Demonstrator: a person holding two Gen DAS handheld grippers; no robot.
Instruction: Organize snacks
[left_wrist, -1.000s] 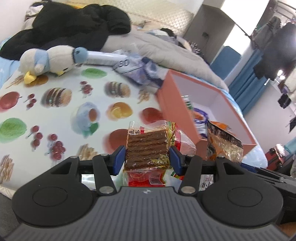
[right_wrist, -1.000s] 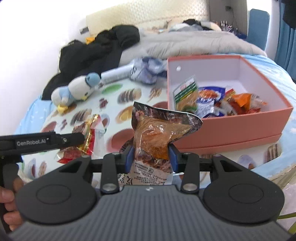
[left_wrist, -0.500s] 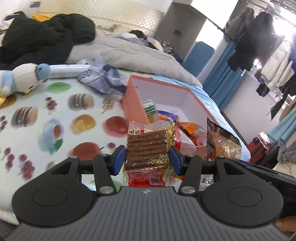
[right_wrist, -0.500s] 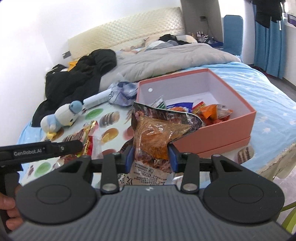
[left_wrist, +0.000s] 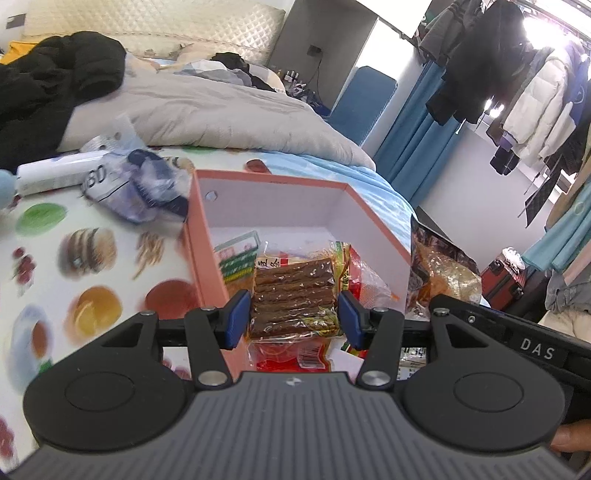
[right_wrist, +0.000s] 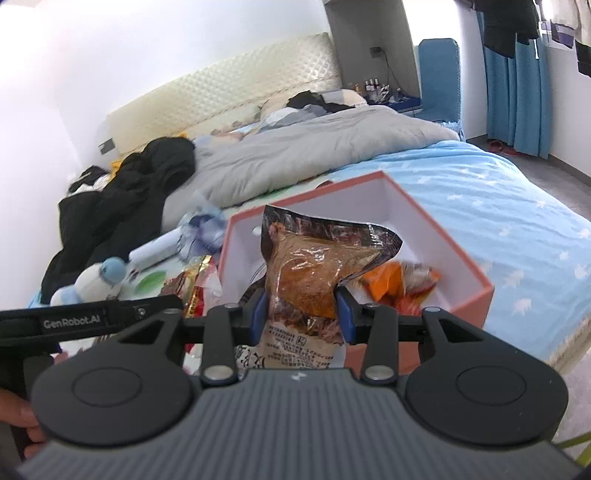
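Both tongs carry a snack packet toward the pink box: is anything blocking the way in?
Nothing visible. The pink box is open-topped with no lid. The left tongs hold the brown stick packet, the right tongs the orange packet; snacks inside leave room.

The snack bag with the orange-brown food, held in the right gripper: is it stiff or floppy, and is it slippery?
The snack bag is probably floppy: its top edge curls and sags above the right gripper. The glossy, crinkled film looks slippery, so it might slide if the squeeze loosens. It seems light, since it stands up from a pinch at its lower part.
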